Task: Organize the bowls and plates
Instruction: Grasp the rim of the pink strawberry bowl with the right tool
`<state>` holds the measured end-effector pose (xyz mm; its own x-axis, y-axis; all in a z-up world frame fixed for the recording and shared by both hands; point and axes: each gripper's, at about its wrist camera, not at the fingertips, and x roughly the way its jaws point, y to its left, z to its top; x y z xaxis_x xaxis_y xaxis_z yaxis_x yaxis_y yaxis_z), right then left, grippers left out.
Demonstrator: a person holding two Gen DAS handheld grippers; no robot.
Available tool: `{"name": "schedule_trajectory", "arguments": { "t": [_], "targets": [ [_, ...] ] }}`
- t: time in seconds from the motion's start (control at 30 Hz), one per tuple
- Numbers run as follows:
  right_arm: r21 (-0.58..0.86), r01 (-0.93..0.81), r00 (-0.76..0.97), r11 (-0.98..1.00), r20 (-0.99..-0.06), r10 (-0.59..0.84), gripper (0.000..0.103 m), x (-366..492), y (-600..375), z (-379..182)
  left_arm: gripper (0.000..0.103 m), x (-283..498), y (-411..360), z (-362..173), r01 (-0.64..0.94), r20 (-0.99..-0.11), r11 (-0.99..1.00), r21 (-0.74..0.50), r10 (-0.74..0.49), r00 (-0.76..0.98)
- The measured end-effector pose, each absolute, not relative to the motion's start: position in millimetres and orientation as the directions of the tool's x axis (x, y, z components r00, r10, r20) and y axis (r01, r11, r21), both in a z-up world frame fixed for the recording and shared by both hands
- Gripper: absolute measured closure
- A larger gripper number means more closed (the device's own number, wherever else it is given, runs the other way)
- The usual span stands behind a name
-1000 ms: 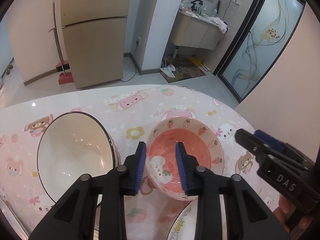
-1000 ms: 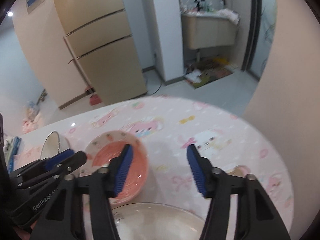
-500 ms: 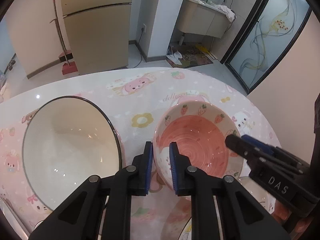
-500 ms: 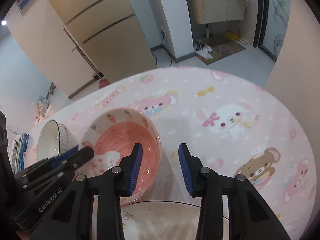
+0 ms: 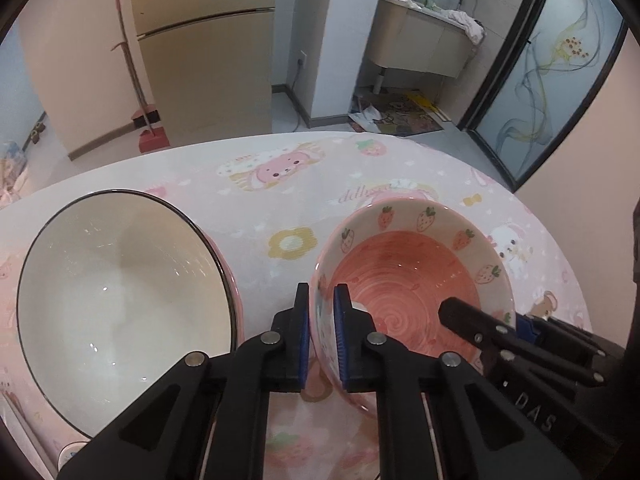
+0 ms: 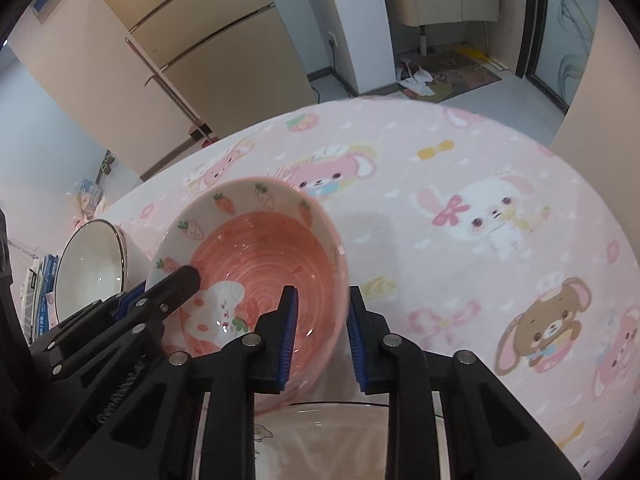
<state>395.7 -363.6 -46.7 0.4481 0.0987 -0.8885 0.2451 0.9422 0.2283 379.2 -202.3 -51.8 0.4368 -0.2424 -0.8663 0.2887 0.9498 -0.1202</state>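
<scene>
The left gripper (image 5: 321, 334) is showing matte black plastic arms joined by round silver screws, with ribbed blue pads (image 5: 305, 336) lining its fingers. The right gripper (image 6: 321, 340) is wearing the same black frame, silver pivot screws and blue ribbed pads (image 6: 289, 338). Its side, in the left wrist view, is carrying raised lettering reading "DAS".

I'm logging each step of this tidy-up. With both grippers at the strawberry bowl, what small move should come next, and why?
Probably close the right gripper on the pink strawberry bowl. The left gripper already pinches the near-left rim, while the right's fingers straddle the opposite wall with a gap showing. Then lift it with both toward the white bowl.
</scene>
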Motion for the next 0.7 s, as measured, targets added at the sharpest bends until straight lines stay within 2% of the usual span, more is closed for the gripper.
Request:
{"name": "schedule_trajectory", "arguments": {
  "t": [0.03, 0.13, 0.2, 0.43, 0.5, 0.6, 0.7],
  "targets": [
    [0.227, 0.249, 0.446, 0.942, -0.89, 0.096, 0.076, 396, -362, -48, 0.093, 379, -205, -52, 0.277, -0.866, 0.956, -0.099, -0.22, 0.449],
    [0.218, 0.273, 0.437, 0.937, -0.896, 0.081, 0.086, 397, -362, -52, 0.093, 378, -210, -54, 0.275, -0.863, 0.96, -0.06, -0.188, 0.469],
    [0.251, 0.278, 0.438, 0.927, -0.892, 0.109, 0.088, 398, -366, -56, 0.093, 379, -209, -54, 0.274, -0.863, 0.96, -0.06, -0.187, 0.468],
    [0.339, 0.298, 0.444, 0.892, -0.877, 0.185, 0.088, 396, -377, -63, 0.094, 377, -208, -54, 0.285, -0.859, 0.956, -0.065, -0.199, 0.471],
    [0.353, 0.306, 0.442, 0.884, -0.875, 0.197, 0.088, 395, -380, -63, 0.094, 377, -206, -53, 0.295, -0.856, 0.951, -0.095, -0.229, 0.463],
    [0.39, 0.327, 0.439, 0.861, -0.869, 0.227, 0.087, 392, -387, -61, 0.094, 379, -196, -48, 0.289, -0.85, 0.935, -0.205, -0.317, 0.421],
    [0.392, 0.312, 0.469, 0.866, -0.856, 0.218, 0.086, 387, -386, -46, 0.094, 375, -196, -37, 0.299, -0.837, 0.935, -0.193, -0.316, 0.447]
  ]
}}
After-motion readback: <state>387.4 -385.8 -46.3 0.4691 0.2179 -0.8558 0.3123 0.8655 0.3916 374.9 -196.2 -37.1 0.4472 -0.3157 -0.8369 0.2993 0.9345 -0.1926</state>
